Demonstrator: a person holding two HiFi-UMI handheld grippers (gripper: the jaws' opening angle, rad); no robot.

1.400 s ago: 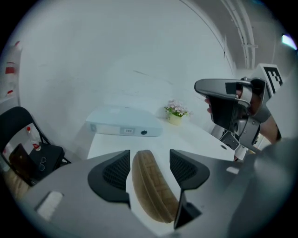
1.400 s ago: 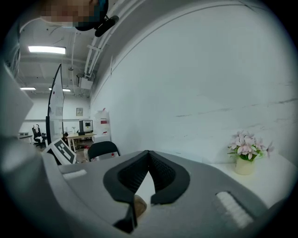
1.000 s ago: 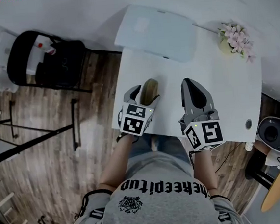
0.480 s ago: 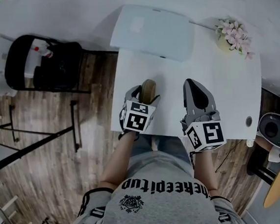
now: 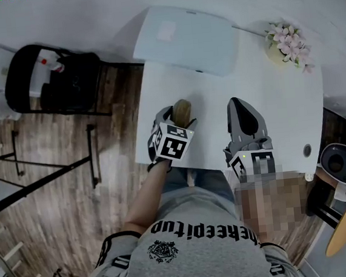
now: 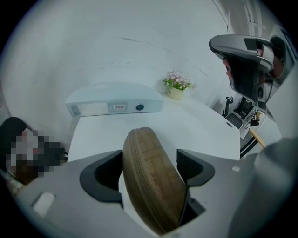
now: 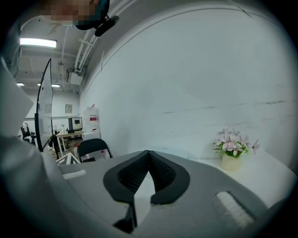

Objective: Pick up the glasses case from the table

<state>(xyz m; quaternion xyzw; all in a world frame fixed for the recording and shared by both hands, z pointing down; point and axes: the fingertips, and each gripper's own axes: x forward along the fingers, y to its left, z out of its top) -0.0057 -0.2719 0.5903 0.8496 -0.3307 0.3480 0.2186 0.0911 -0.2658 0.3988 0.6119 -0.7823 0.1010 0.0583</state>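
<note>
Glasses case point(image 6: 151, 186) stands on edge on the white surface point(image 5: 279, 106), near its front edge. Left gripper point(image 5: 179, 117) straddles it, fingers opening wide, apparently to clear its width; no grip yet. Right gripper point(image 7: 148, 160) idles alongside, fingers closed, empty.

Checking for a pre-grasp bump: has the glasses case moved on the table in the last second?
No. In the head view the glasses case keeps its spot relative to the white file box behind it.

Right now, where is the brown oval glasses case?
In the head view, the case sits near the white table's left front edge, between the left hand-held gripper's opening jaws.
</note>
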